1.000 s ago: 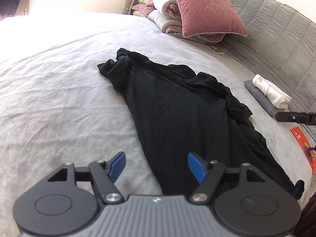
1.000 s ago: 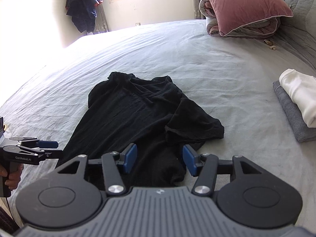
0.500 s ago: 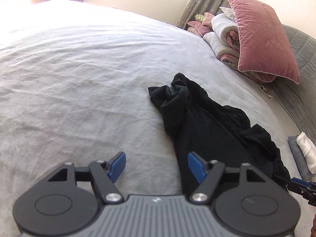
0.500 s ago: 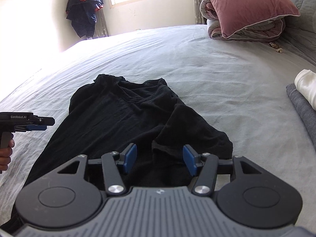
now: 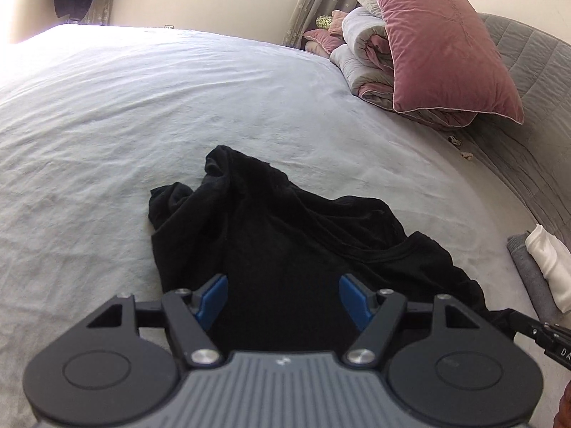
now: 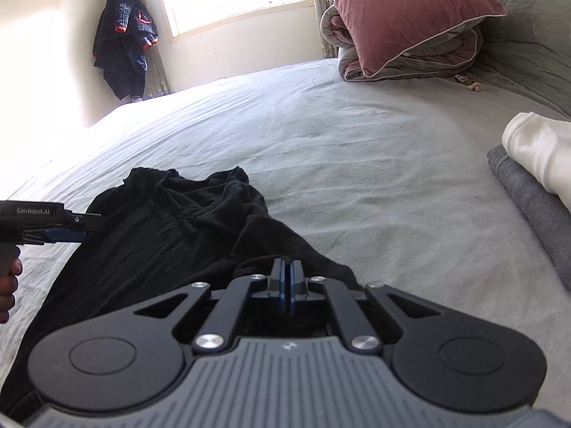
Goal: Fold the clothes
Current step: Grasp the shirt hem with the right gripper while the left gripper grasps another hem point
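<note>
While a black T-shirt [image 6: 171,246] lies crumpled on the grey bed [image 6: 357,164], well short of the pink pillow [image 6: 403,14], the right tongs [image 6: 287,281] are clenched at its near edge, grip uncertain. The left tongs [image 5: 283,296] hang released above it. Soft, light, floppy cloth; hems or shoulders look best to pinch.

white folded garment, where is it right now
The white folded garment lies on a grey folded cloth at the right edge of both wrist views, on the bed, apart from the black shirt.
</note>
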### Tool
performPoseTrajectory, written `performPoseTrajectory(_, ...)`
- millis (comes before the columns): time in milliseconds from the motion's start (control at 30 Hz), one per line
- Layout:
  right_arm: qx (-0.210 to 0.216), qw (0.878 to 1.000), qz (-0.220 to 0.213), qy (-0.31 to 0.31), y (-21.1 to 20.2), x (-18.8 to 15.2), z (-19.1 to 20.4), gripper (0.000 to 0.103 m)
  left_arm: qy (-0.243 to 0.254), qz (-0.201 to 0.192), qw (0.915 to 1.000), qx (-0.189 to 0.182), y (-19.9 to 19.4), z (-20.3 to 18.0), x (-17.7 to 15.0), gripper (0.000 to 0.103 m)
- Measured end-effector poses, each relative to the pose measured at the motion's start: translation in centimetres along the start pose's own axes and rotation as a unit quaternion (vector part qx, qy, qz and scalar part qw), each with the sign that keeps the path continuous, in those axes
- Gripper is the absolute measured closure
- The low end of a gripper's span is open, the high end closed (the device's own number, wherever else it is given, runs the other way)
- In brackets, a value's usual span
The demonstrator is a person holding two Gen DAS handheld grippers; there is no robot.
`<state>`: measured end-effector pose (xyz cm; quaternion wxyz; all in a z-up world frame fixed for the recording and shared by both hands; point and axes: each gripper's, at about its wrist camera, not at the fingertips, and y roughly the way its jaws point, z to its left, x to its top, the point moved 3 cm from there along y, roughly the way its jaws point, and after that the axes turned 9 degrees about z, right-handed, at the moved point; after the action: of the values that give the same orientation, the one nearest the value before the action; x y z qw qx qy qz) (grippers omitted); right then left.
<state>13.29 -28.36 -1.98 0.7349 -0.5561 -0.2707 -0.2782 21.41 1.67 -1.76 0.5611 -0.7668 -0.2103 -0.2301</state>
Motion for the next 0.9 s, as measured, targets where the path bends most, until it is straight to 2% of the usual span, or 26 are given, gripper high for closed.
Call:
performPoseTrajectory(133,-0.008,0.997,-0.032,0.073,-1.5,1.2,-3.5,0.100,0.028,0.005,0.9996,0.001,1.1,-3.3,1.3,0.032)
performPoseTrajectory(333,-0.041,0.982,-0.036,0.179,-2.7,1.3,-8.5,0.100,0.051,0.004,0.9987,-0.005,2.5,-6.9,3.2,0.033)
performPoseTrajectory(533,-0.047,0.973,-0.058,0.217,-3.6,1.4,-10.5,0.101,0.083,0.016,0.9964,0.003,5.3,-10.1,5.1,0.033)
performPoseTrajectory(700,-0.044,0.974,-0.041,0.218,-3.2,1.2,-10.6,0.100,0.055,0.059,0.9967,-0.011,8.8,-11.2,6.4,0.038)
performPoseTrajectory(800,-0.047,0.974,-0.028,0.218,-2.7,1.1,-10.7,0.100,0.037,0.083,0.9954,-0.028,10.3,-11.9,6.8,0.051)
performPoseTrajectory(833,-0.047,0.975,-0.024,0.218,-2.6,1.1,-10.7,0.100,0.033,0.093,0.9945,-0.034,10.7,-12.1,6.9,0.064)
performPoseTrajectory(867,-0.047,0.975,-0.022,0.217,-2.5,1.0,-10.7,0.100,0.031,0.103,0.9934,-0.040,11.1,-12.4,6.9,0.082)
performPoseTrajectory(900,-0.046,0.975,-0.020,0.216,-2.5,1.0,-10.7,0.100,0.031,0.114,0.9919,-0.048,11.5,-12.6,6.9,0.094)
